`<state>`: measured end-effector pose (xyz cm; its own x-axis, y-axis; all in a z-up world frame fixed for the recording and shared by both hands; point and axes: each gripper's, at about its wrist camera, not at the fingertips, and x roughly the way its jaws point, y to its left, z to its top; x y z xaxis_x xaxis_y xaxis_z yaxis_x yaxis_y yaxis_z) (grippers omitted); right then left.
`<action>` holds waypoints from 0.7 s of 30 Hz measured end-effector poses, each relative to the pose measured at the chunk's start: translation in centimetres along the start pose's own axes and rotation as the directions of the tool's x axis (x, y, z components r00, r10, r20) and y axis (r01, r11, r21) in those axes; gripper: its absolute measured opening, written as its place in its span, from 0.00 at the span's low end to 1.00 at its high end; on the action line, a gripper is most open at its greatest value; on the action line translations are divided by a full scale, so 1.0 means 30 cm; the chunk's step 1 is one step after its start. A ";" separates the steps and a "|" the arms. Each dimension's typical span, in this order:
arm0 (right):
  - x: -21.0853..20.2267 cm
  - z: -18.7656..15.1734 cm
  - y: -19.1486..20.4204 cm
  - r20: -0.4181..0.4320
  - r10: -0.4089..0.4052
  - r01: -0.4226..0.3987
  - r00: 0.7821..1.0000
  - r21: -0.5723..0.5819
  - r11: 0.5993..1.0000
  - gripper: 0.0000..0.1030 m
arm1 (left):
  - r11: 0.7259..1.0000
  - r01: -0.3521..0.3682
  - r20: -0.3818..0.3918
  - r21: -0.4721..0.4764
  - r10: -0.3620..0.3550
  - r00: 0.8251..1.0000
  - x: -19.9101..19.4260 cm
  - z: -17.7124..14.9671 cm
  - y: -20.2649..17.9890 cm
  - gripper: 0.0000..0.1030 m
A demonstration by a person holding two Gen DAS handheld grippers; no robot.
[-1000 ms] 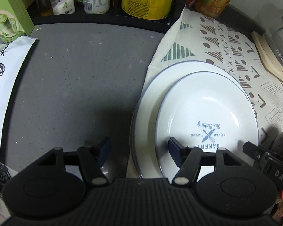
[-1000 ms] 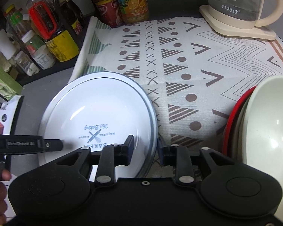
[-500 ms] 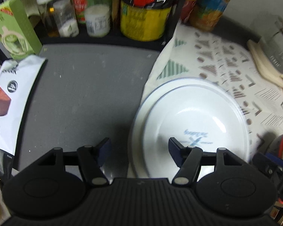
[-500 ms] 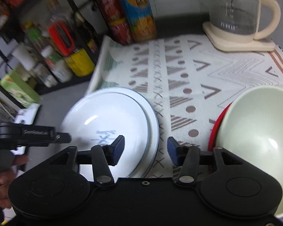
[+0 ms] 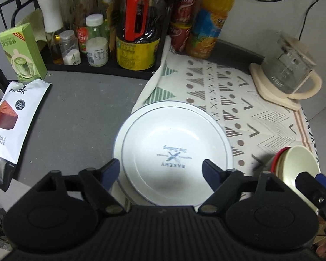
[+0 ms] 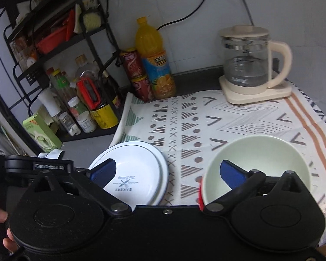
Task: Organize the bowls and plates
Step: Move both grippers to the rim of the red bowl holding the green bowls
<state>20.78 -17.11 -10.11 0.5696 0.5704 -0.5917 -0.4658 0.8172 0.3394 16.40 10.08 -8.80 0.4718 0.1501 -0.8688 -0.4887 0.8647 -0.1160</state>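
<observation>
Two white plates lie stacked at the left edge of the patterned cloth: the smaller "Bakery" plate rests on a larger blue-rimmed plate. To their right a pale green bowl sits nested in a red bowl. My left gripper is open and empty, raised above the plates. My right gripper is open and empty, raised between the plates and the bowls.
A patterned cloth covers the right of the grey counter. A glass kettle stands at the back right. A juice bottle, cans and a rack of jars line the back. A snack bag lies at the left.
Both grippers have risen and pulled back from the plates. The right gripper's jaws have opened wide. The smaller plate stays stacked on the larger one.
</observation>
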 end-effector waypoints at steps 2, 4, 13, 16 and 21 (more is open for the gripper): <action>-0.018 -0.015 -0.021 0.005 -0.003 0.003 1.000 0.017 1.000 1.00 | 1.000 -0.004 0.018 0.008 0.004 1.000 -0.021 -0.013 -0.021 0.89; -0.040 -0.029 -0.042 0.011 -0.005 0.004 1.000 0.029 1.000 1.00 | 1.000 -0.003 0.037 0.029 0.002 0.999 -0.043 -0.029 -0.046 0.92; -0.133 -0.077 -0.131 0.041 -0.035 0.032 0.999 0.057 0.998 1.00 | 0.995 0.053 0.054 0.080 -0.057 0.997 -0.085 -0.101 -0.171 0.94; -0.155 -0.097 -0.167 0.047 -0.057 0.053 0.997 0.072 0.996 1.00 | 0.991 0.068 0.061 0.113 -0.076 0.995 -0.083 -0.118 -0.219 0.94; -0.167 -0.115 -0.218 0.038 -0.094 0.090 0.995 0.104 0.991 1.00 | 0.985 0.092 0.061 0.144 -0.101 0.993 -0.071 -0.125 -0.277 0.94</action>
<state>18.63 -25.59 -11.89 0.6362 0.4934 -0.5931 -0.3398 0.8694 0.3588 16.71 0.76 -7.79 0.5631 0.0909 -0.8214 -0.3323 0.9350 -0.1244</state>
